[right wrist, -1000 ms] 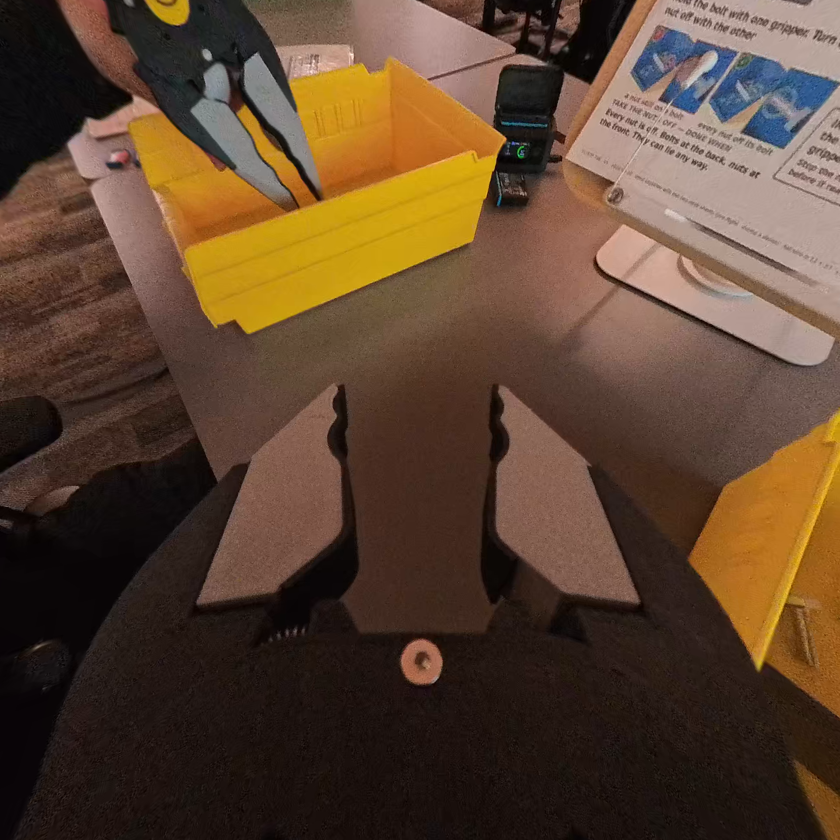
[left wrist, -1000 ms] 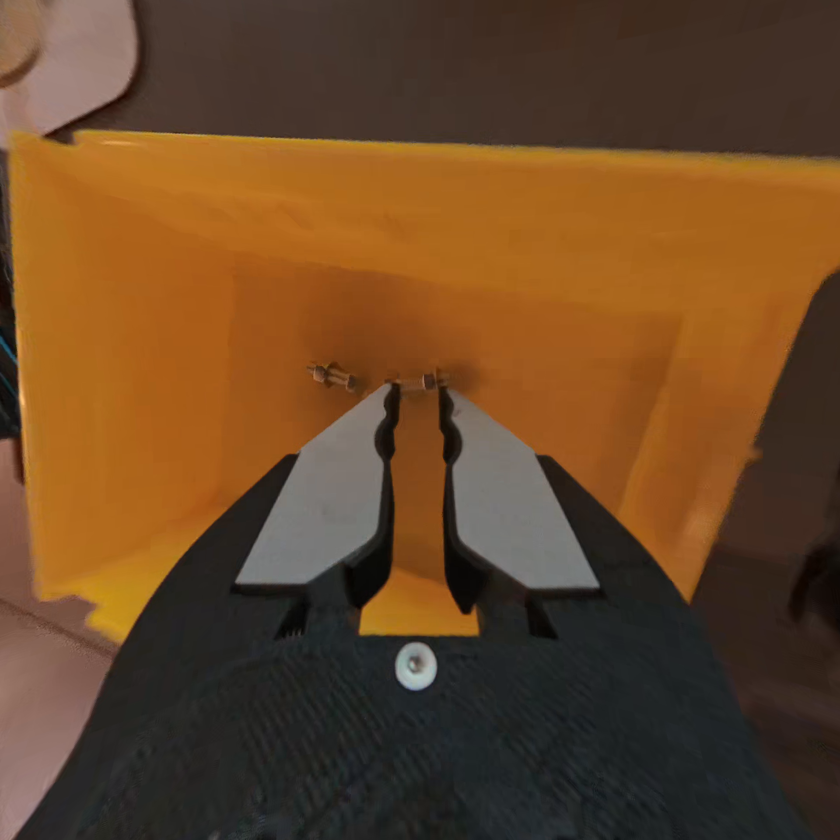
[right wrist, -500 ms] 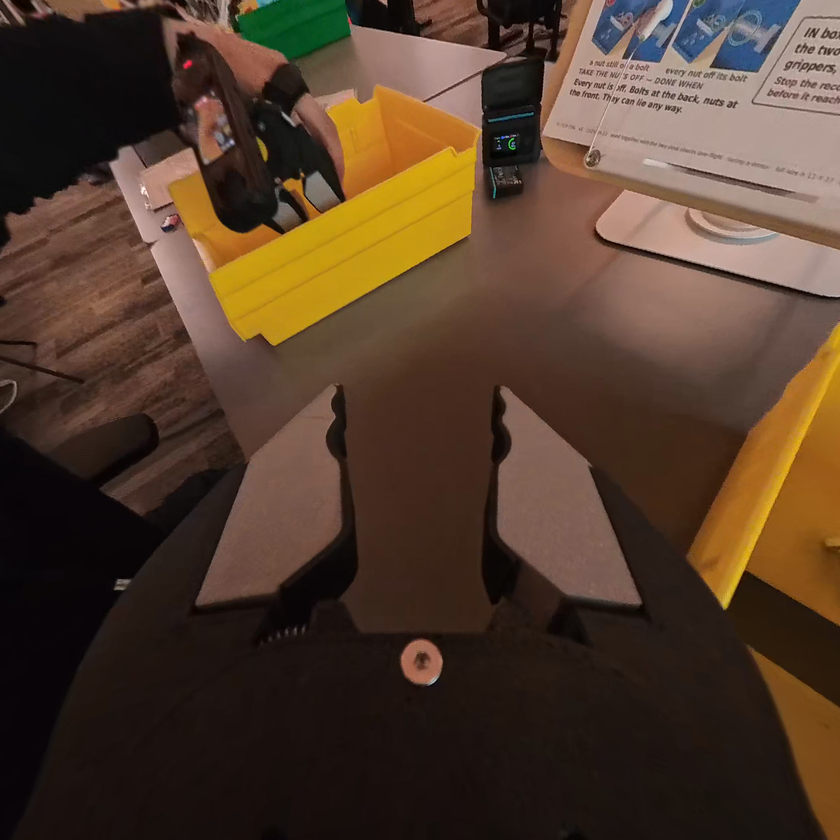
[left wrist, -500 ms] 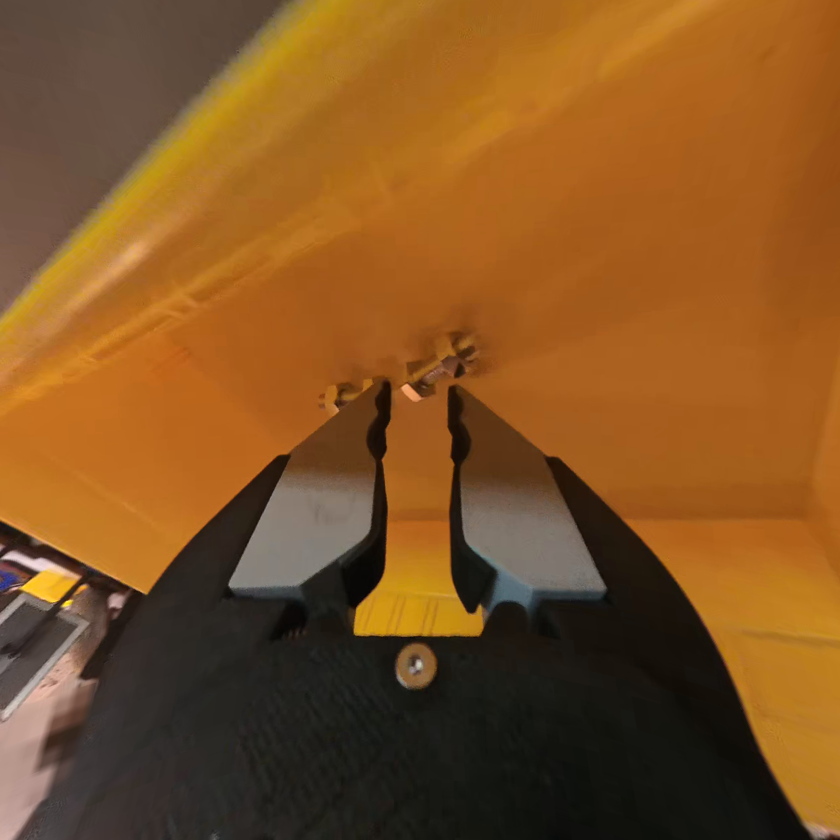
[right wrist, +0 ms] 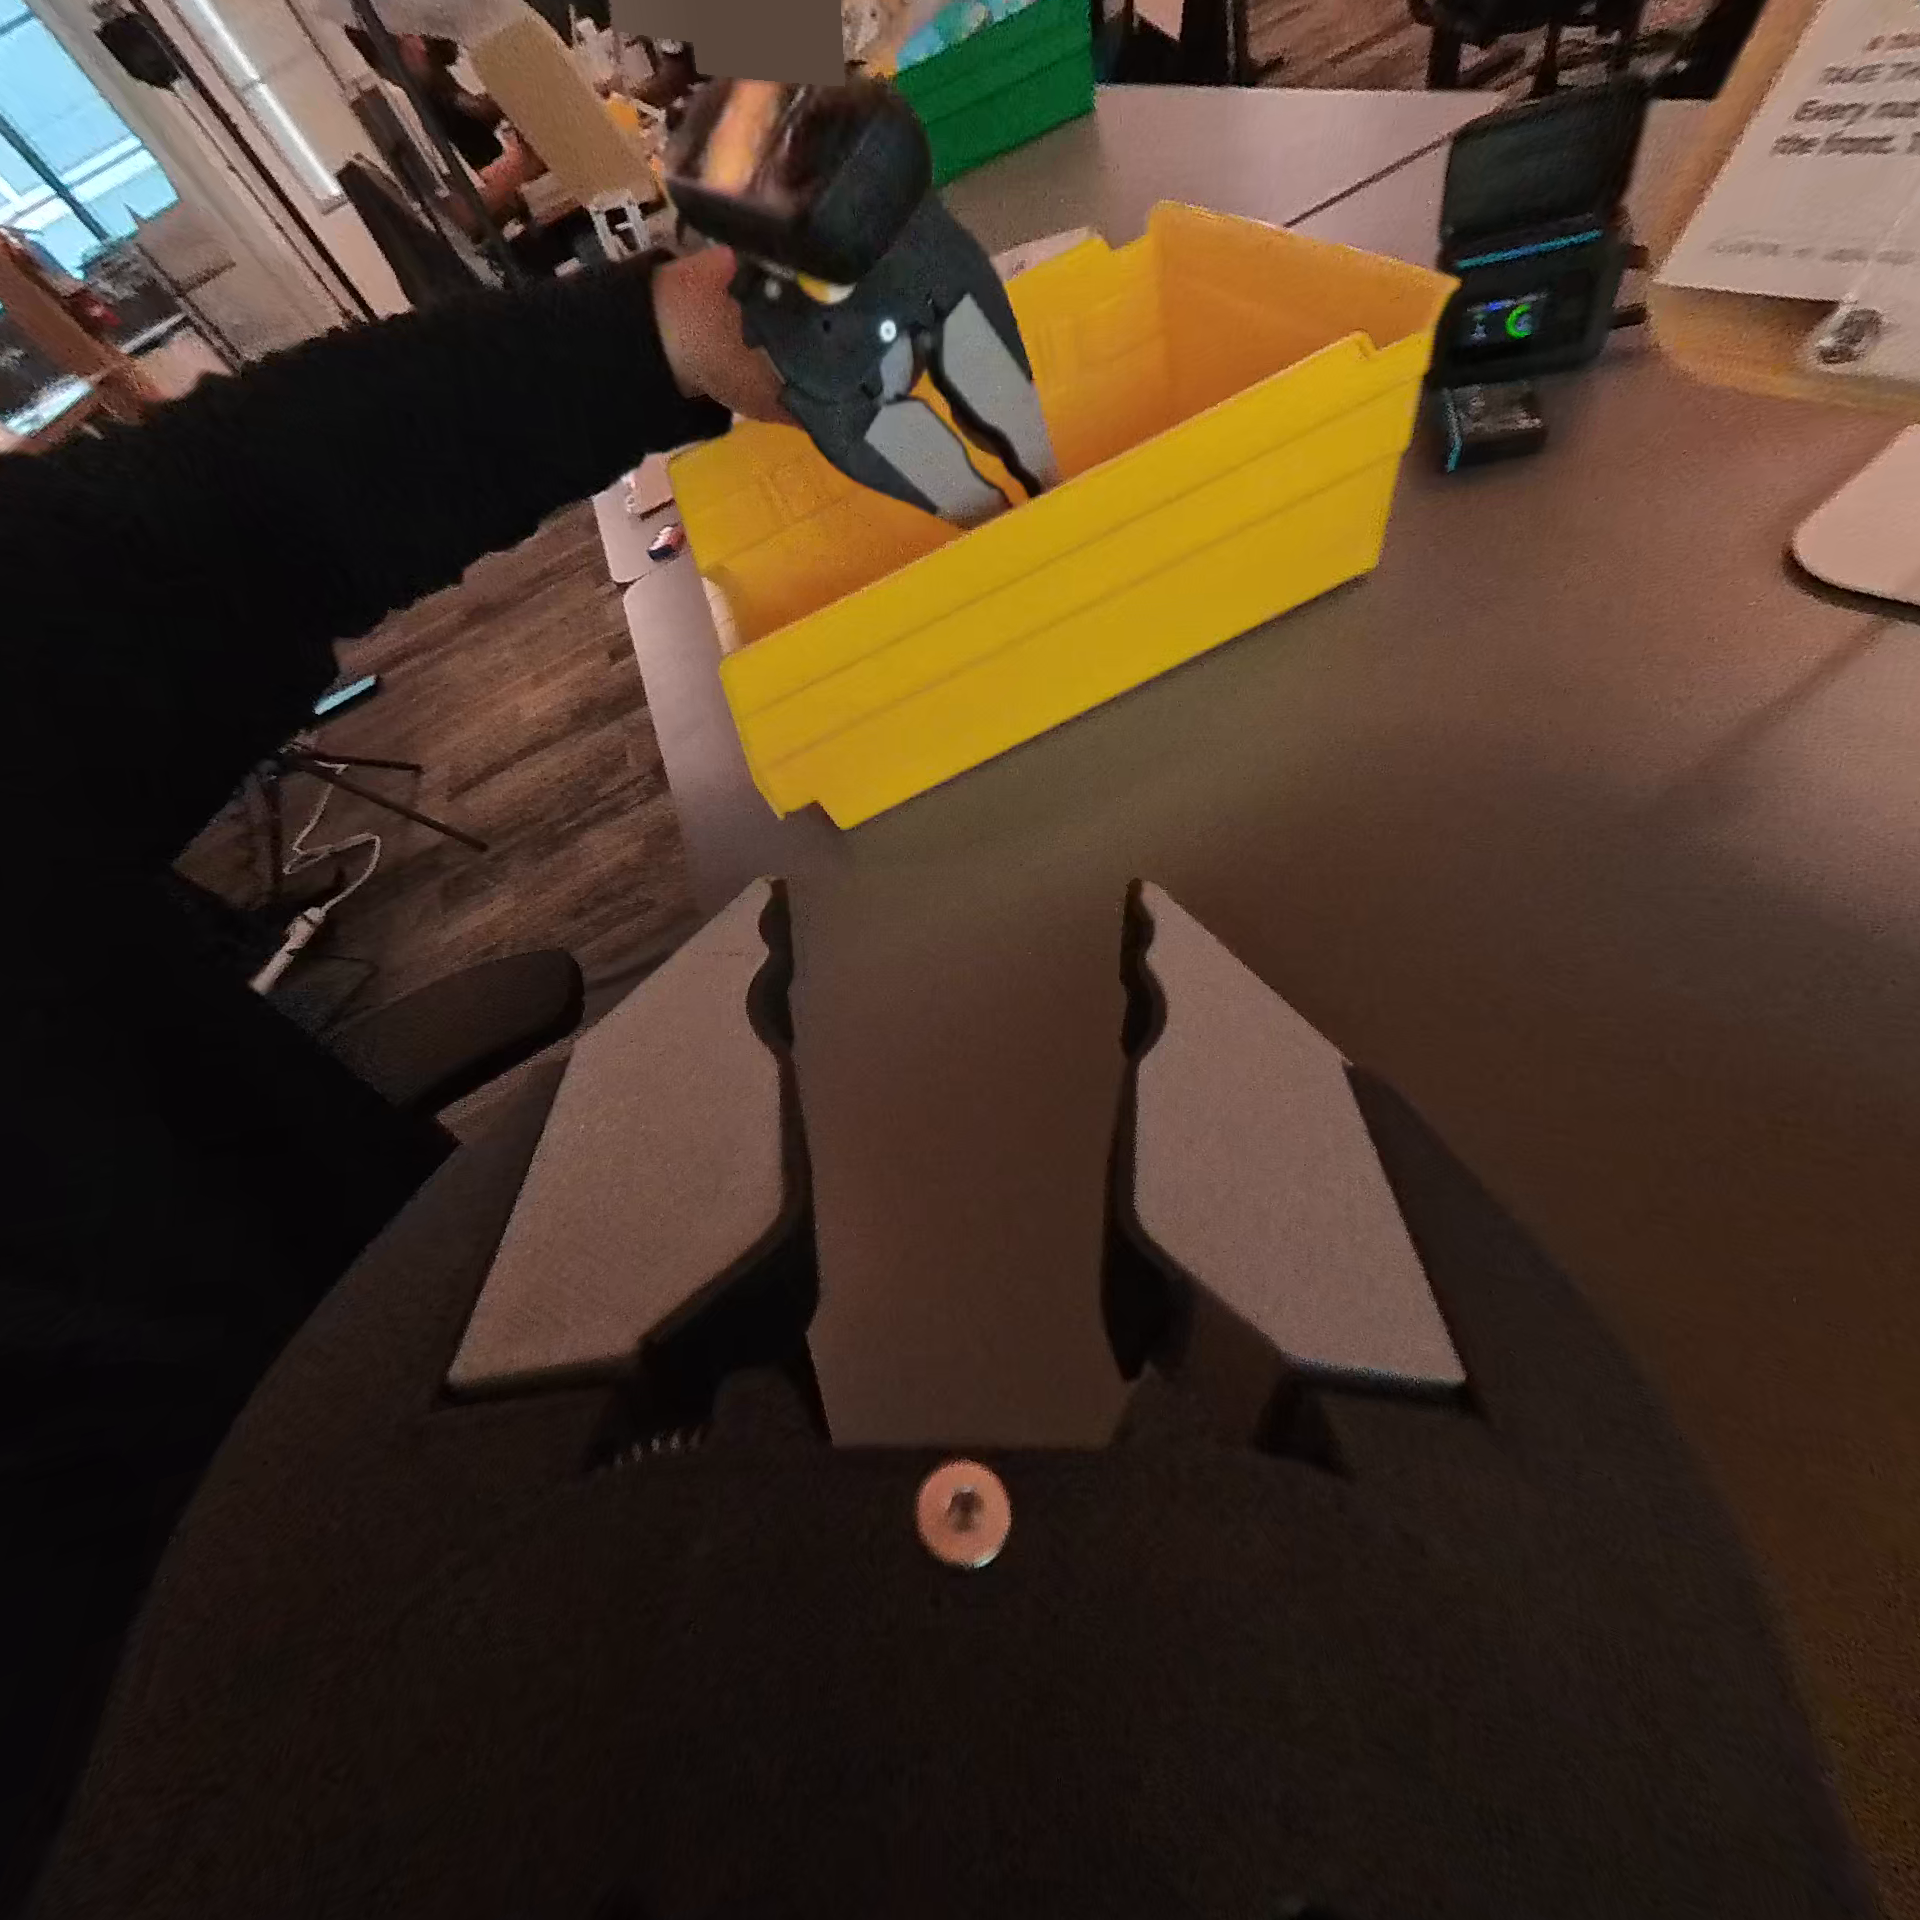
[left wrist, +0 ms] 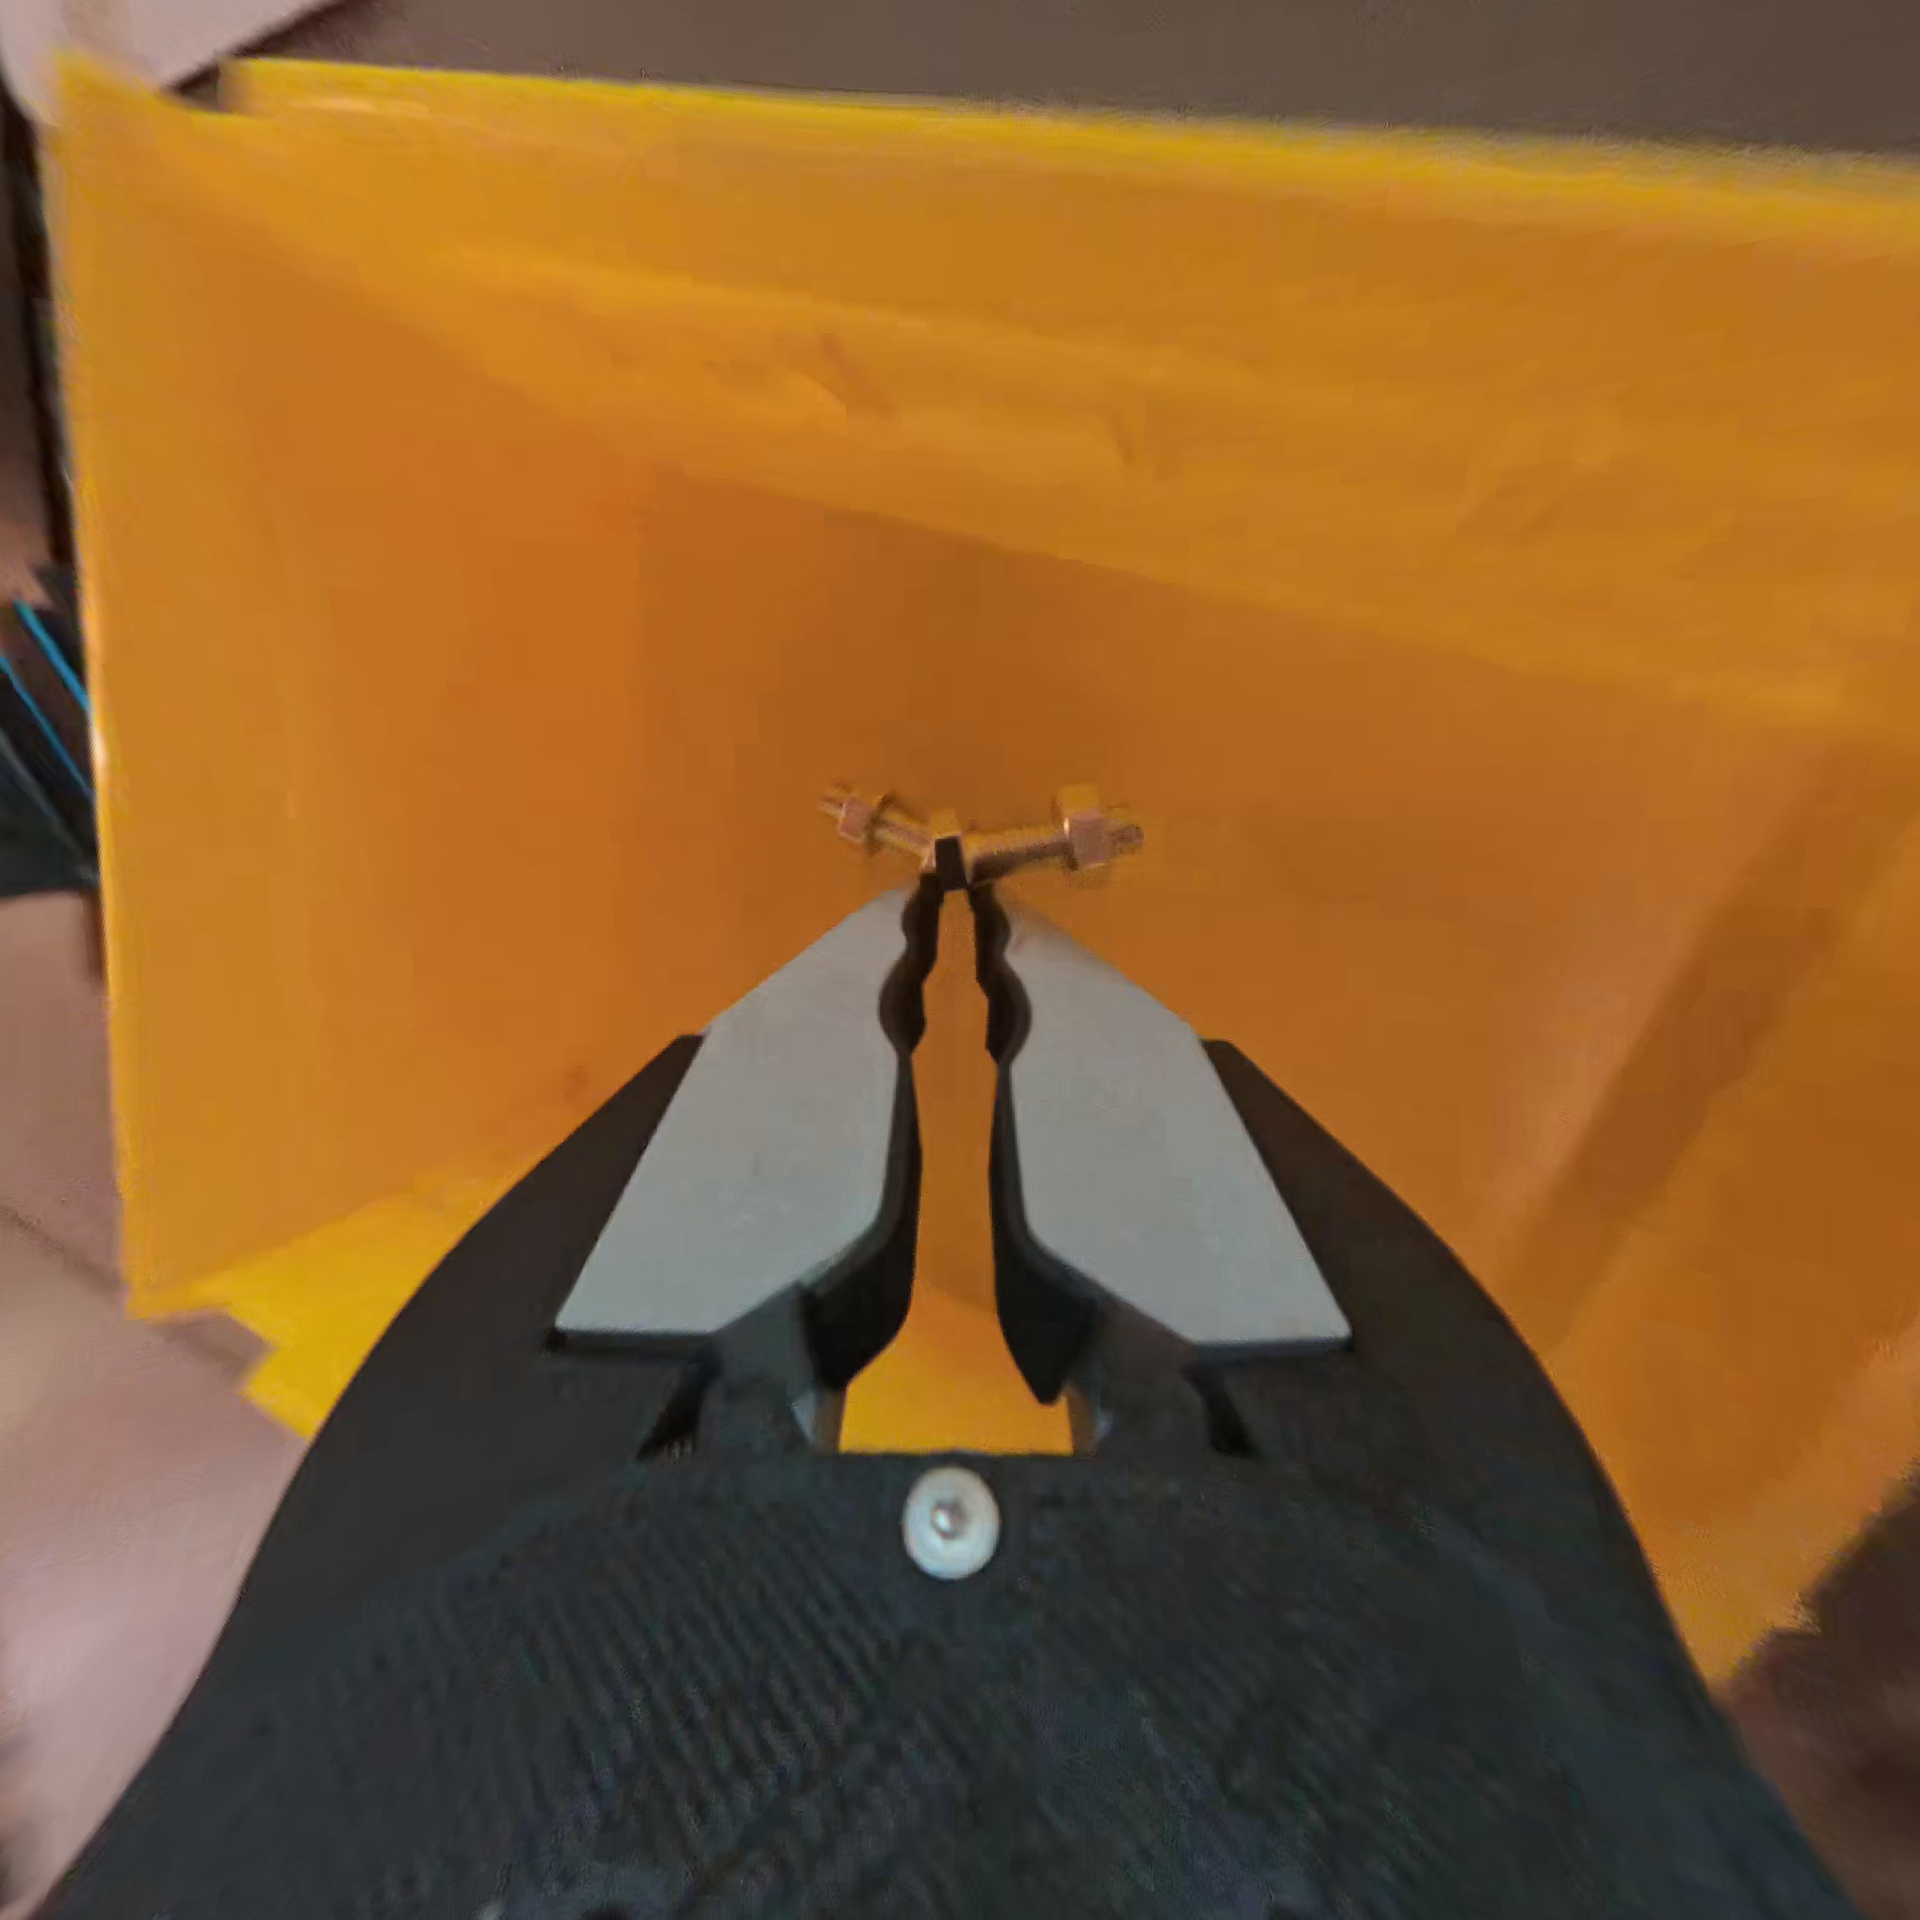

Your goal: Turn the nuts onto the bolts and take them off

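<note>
Bolts (left wrist: 1049, 837) with nuts are lying deep in the yellow bin (left wrist: 416, 623). Left hand-held gripper (left wrist: 951, 883) is now pinching one bolt there, tighter than a moment ago, so lifting can start. Right hand-held gripper (right wrist: 956, 914) is waiting spread, near the bin, over the desk (right wrist: 1455, 831).

Grey table (right wrist: 1351, 831) seen in right wrist view. Directly on it: yellow bin (right wrist: 1060, 623) w/ long side toward camera, black device w/ lit screen (right wrist: 1527, 260) and small black block (right wrist: 1491, 421) just right of bin, white stand base (right wrist: 1860, 530) at right edge.
</note>
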{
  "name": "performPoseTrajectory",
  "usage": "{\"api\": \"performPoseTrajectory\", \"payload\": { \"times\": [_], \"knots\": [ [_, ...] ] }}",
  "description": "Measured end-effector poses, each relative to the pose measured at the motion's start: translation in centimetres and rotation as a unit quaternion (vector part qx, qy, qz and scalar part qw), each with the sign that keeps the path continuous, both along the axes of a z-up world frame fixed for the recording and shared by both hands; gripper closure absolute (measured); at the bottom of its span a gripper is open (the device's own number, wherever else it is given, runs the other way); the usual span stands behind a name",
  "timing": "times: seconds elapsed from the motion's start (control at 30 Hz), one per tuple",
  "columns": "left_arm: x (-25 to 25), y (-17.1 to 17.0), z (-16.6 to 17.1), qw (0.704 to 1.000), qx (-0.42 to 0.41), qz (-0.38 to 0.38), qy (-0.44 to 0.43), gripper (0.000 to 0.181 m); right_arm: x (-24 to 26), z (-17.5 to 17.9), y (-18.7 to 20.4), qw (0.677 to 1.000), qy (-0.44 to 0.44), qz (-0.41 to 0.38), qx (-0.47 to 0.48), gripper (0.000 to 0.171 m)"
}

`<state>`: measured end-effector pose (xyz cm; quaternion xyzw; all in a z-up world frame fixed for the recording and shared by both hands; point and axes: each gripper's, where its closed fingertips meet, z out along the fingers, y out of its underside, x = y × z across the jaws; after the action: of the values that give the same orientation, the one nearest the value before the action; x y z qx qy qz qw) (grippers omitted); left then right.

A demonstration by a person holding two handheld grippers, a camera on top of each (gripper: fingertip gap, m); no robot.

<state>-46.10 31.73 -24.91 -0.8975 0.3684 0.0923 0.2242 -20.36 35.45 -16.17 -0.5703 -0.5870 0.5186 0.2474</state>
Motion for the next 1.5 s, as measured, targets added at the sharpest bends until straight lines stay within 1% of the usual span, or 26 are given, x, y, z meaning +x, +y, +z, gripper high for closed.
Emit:
{"api": "performPoseTrajectory", "payload": {
  "times": [0.03, 0.07, 0.13, 0.2, 0.27, 0.33, 0.43, 0.5, 0.57, 0.63, 0.7, 0.77, 0.83, 0.87, 0.97, 1.03, 1.07, 1.1, 1.13, 1.17, 1.3, 1.43, 1.5],
  "knots": [
    [0.5, -0.2, 1.1, 0.998, 0.011, 0.030, -0.055, 0.177, -0.6, 0.1, -0.7, 1.000, 0.011, 0.009, 0.002, 0.110],
    [0.7, 0.2, 2.4, 0.993, 0.037, 0.062, -0.089, 0.177, -1.4, 0.2, -1.3, 1.000, 0.020, 0.016, 0.009, 0.110],
    [1.4, 0.4, 3.8, 0.984, 0.062, 0.109, -0.129, 0.177, -3.4, 0.1, -2.4, 0.999, 0.024, 0.028, 0.033, 0.110],
    [2.7, 0.5, 5.5, 0.975, 0.093, 0.129, -0.157, 0.177, -5.2, -0.3, -2.8, 0.997, 0.018, 0.018, 0.071, 0.111],
    [5.5, 0.6, 8.1, 0.952, 0.127, 0.150, -0.234, 0.177, -6.3, 1.2, -3.4, 0.992, 0.056, 0.003, 0.113, 0.113],
    [9.8, 0.4, 10.2, 0.929, 0.137, 0.148, -0.311, 0.177, -6.5, 2.9, -4.7, 0.984, 0.090, 0.005, 0.152, 0.119],
    [15.9, 0.1, 11.5, 0.915, 0.130, 0.115, -0.364, 0.177, -5.9, 4.0, -5.4, 0.967, 0.103, -0.010, 0.233, 0.126],
    [19.3, 0.0, 11.8, 0.902, 0.116, 0.097, -0.404, 0.177, -4.9, 4.5, -5.0, 0.947, 0.115, -0.034, 0.298, 0.134],
    [21.8, 0.0, 11.8, 0.895, 0.101, 0.080, -0.427, 0.177, -3.7, 4.4, -4.7, 0.933, 0.112, -0.044, 0.339, 0.142],
    [23.7, 0.2, 11.3, 0.894, 0.095, 0.068, -0.433, 0.177, -2.4, 4.3, -4.6, 0.923, 0.116, -0.048, 0.365, 0.154],
    [25.2, 0.6, 11.0, 0.890, 0.090, 0.055, -0.444, 0.177, -1.0, 4.1, -4.3, 0.920, 0.114, -0.047, 0.372, 0.156],
    [26.2, 1.2, 10.4, 0.901, 0.106, 0.027, -0.420, 0.176, 0.2, 3.3, -3.4, 0.935, 0.081, -0.043, 0.342, 0.156],
    [26.8, 2.3, 10.0, 0.914, 0.148, 0.000, -0.377, 0.174, 1.2, 2.8, -1.8, 0.960, 0.051, -0.047, 0.271, 0.156],
    [27.3, 3.0, 9.9, 0.920, 0.172, -0.012, -0.353, 0.167, 1.7, 2.7, -0.6, 0.970, 0.038, -0.057, 0.231, 0.156],
    [29.6, 5.2, 10.0, 0.919, 0.225, -0.041, -0.322, 0.156, 3.4, 2.3, 2.0, 0.994, -0.001, -0.056, 0.094, 0.156],
    [31.3, 7.0, 9.8, 0.917, 0.248, -0.052, -0.309, 0.152, 4.5, 2.2, 3.2, 0.998, -0.008, -0.054, 0.021, 0.156],
    [32.0, 7.8, 9.7, 0.916, 0.257, -0.058, -0.303, 0.154, 5.0, 2.1, 3.8, 0.998, -0.010, -0.057, -0.002, 0.156],
    [32.8, 8.5, 9.5, 0.915, 0.263, -0.067, -0.300, 0.157, 5.5, 2.0, 4.4, 0.998, -0.012, -0.062, -0.018, 0.156],
    [33.4, 9.2, 9.3, 0.914, 0.269, -0.070, -0.294, 0.168, 6.1, 1.8, 4.8, 0.997, -0.014, -0.067, -0.030, 0.156],
    [33.8, 9.8, 9.1, 0.914, 0.275, -0.073, -0.289, 0.172, 6.6, 1.6, 5.2, 0.997, -0.019, -0.072, -0.036, 0.156],
    [35.9, 11.5, 8.5, 0.907, 0.272, -0.099, -0.306, 0.173, 8.6, 1.1, 7.1, 0.993, -0.030, -0.095, -0.061, 0.156],
    [37.7, 12.5, 8.8, 0.892, 0.251, -0.122, -0.357, 0.173, 9.8, 1.6, 8.1, 0.991, -0.019, -0.094, -0.094, 0.157],
    [38.1, 13.1, 8.8, 0.891, 0.235, -0.114, -0.372, 0.173, 10.3, 1.7, 8.7, 0.992, -0.018, -0.104, -0.074, 0.156]
  ]
}}
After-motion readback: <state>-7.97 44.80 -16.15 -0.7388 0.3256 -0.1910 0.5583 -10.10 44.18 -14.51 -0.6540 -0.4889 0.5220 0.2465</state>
